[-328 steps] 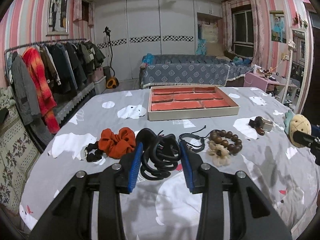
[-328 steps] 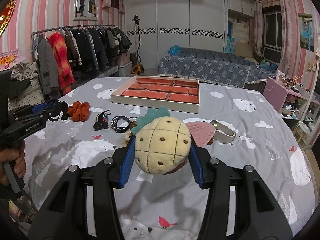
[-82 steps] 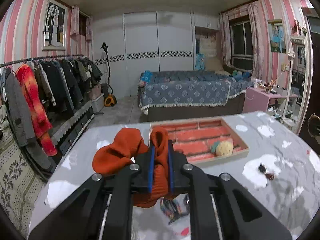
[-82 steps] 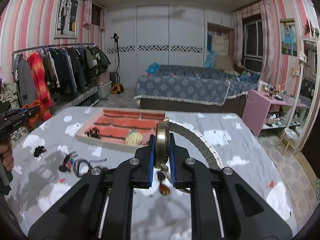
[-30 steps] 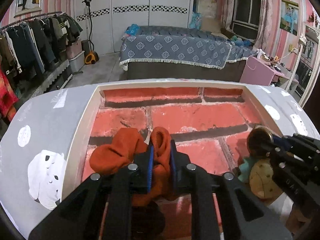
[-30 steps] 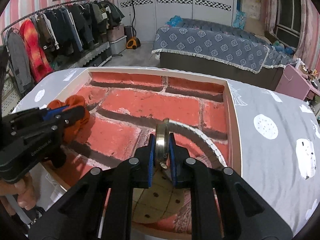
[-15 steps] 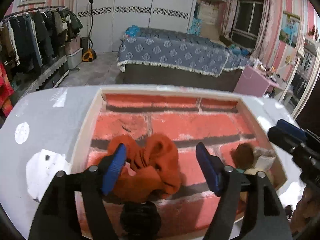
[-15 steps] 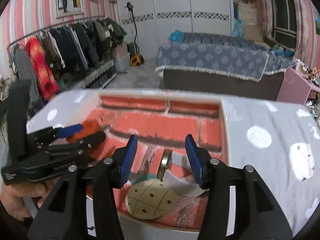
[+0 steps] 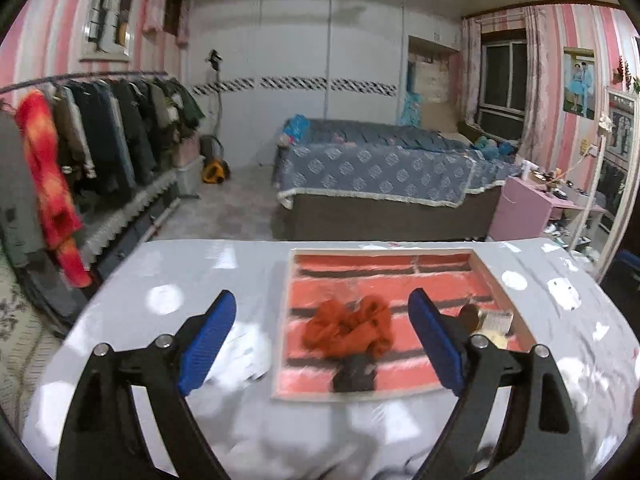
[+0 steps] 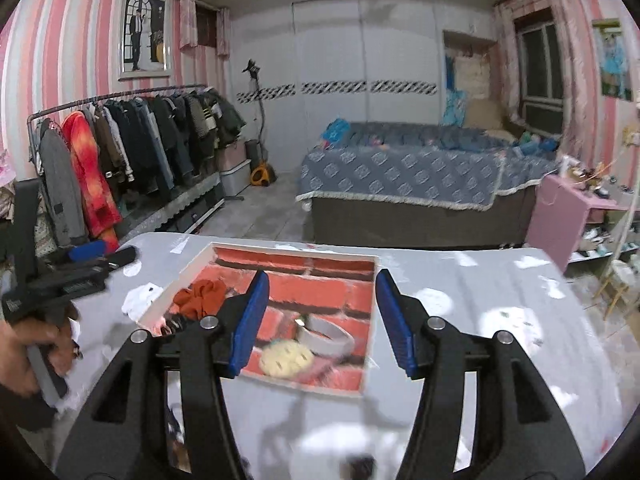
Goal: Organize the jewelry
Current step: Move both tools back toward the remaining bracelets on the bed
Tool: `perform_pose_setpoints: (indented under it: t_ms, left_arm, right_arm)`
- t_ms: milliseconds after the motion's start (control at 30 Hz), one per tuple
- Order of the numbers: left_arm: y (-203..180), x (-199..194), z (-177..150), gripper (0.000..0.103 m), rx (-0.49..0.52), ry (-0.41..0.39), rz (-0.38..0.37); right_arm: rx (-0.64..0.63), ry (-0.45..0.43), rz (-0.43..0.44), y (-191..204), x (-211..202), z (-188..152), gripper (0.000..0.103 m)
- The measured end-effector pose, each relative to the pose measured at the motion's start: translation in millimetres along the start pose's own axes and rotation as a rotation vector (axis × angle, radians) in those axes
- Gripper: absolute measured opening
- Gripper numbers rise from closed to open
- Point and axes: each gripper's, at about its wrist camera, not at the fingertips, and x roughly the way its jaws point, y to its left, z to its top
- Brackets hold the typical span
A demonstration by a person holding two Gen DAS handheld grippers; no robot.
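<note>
Both grippers hang above the surface [image 9: 248, 264] with their jaws spread wide and nothing between them. The left gripper [image 9: 322, 338] shows two ribbed blue pads on black plastic arms studded with round metal bolts; the right gripper [image 10: 318, 316] is built the same way. Between and beyond the pads sits a shallow rectangular tray [image 9: 282, 320] with a pale cardboard-like rim and a floor printed as red brick with dark mortar lines. On that floor, toward the left half of the tray, lies an orange scrunchie [image 9: 347, 328], a soft crumpled ring of knitted-looking fabric, with a dark, blurred item [image 9: 354, 374] touching its near edge; what that item is cannot be told. Toward the tray's near right corner, the right wrist view shows a round plush pineapple [image 10: 285, 357], cream-yellow and quilted with small dark dots, and just beside it a watch [image 10: 326, 334] whose pale band curls into a loop with a brassy round case at one end. The surface wears a smooth grey cloth scattered with white cartoon patches. In the right wrist view the person's left hand [image 10: 32, 344] wraps the left gripper's grey handle at the frame's left edge.
</note>
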Motion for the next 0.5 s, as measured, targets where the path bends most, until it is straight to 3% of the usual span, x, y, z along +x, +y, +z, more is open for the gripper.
perform_pose_setpoints:
  t_ms: [267,367,500]
  left_arm:
    - [3.7,-81.1,-88.6,0.089,-0.005,-0.037,0.07]
    - [-7.3,-105.0,-118.6,0.089,0.051,-0.062,0.093]
    - [-6.5,-115.9,-143.6,0.089,0.001,-0.028,0.043]
  right_arm:
    - [0.019,0.032,-0.092,4.3,-71.8,-88.1,0.063]
    - [0.008,0.013,-0.102,18.9,-92.4,-116.5,0.072]
    - [-0.01,0.033,-0.086,26.1,-104.3,-142.3,0.073]
